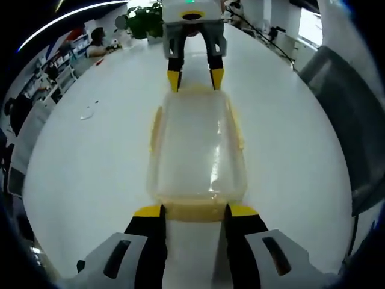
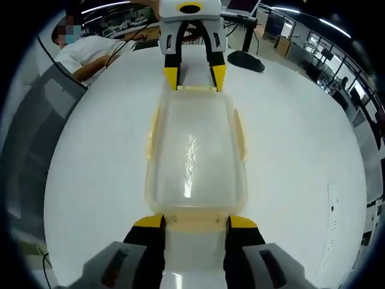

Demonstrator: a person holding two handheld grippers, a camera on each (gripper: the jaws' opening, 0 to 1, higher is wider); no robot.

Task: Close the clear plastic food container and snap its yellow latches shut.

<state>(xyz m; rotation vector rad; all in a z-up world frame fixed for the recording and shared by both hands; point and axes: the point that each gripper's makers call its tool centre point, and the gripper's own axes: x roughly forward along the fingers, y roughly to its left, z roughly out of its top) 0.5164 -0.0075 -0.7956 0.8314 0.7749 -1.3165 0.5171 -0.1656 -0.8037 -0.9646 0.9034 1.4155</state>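
Two tools I hold face each other, left tool and right tool spread wide at opposite yellow-latched ends of the clear lidded food container on white desk.
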